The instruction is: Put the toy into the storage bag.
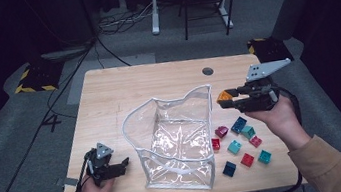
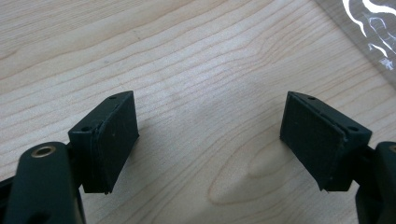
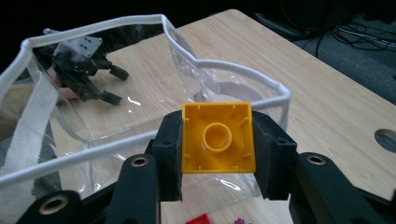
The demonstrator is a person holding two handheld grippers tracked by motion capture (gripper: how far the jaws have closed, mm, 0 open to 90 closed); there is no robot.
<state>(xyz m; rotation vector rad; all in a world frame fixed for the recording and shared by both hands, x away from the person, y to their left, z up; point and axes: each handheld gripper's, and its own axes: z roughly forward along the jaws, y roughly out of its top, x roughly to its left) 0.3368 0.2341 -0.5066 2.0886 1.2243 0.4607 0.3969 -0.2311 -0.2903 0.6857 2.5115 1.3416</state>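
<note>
My right gripper point(image 1: 225, 97) point(image 3: 218, 140) is shut on a yellow-orange brick point(image 1: 223, 97) point(image 3: 218, 138), held above the table just right of a clear plastic bag point(image 1: 175, 141) point(image 3: 93, 116) with a white rim. The brick's hollow underside faces the right gripper view's camera. The bag stands open in the middle of the wooden table point(image 1: 156, 83). My left gripper point(image 1: 123, 164) point(image 2: 210, 140) rests low over bare wood left of the bag, jaws wide open with nothing between them. It also appears through the bag as the far gripper point(image 3: 109, 84).
Several loose bricks lie on the table right of the bag: dark red point(image 1: 221, 131), blue point(image 1: 238, 125), teal point(image 1: 234, 146), red point(image 1: 247, 159), dark blue point(image 1: 229, 168). A round hole point(image 1: 208, 71) sits near the table's far edge. Cables and a chair stand beyond the table.
</note>
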